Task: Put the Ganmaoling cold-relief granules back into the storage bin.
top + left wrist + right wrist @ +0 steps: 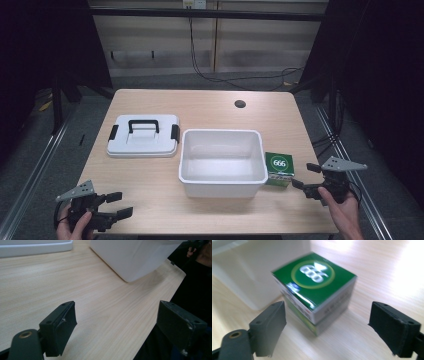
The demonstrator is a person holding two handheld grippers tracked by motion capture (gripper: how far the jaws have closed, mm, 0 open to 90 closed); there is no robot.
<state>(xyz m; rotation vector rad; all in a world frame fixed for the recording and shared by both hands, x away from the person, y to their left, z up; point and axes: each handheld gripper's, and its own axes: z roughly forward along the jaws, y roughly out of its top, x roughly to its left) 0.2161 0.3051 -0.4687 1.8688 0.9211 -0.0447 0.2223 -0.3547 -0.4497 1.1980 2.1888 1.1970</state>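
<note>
While the high view has the right gripper (306,182) just beside the green box (279,169), which sits on the table (210,105) against the right wall of the white bin (222,162), I'd call this the approach step; grasp not made. Lid (143,136) lies apart at left. Left gripper (117,205) idles near the front edge.

Left gripper view: jaws wide apart, nothing between them, bare wood ahead.

Right gripper view: jaws spread wider than the green box (317,290), pads clear of it. Next move, I reckon: push forward to straddle it, then close.
</note>
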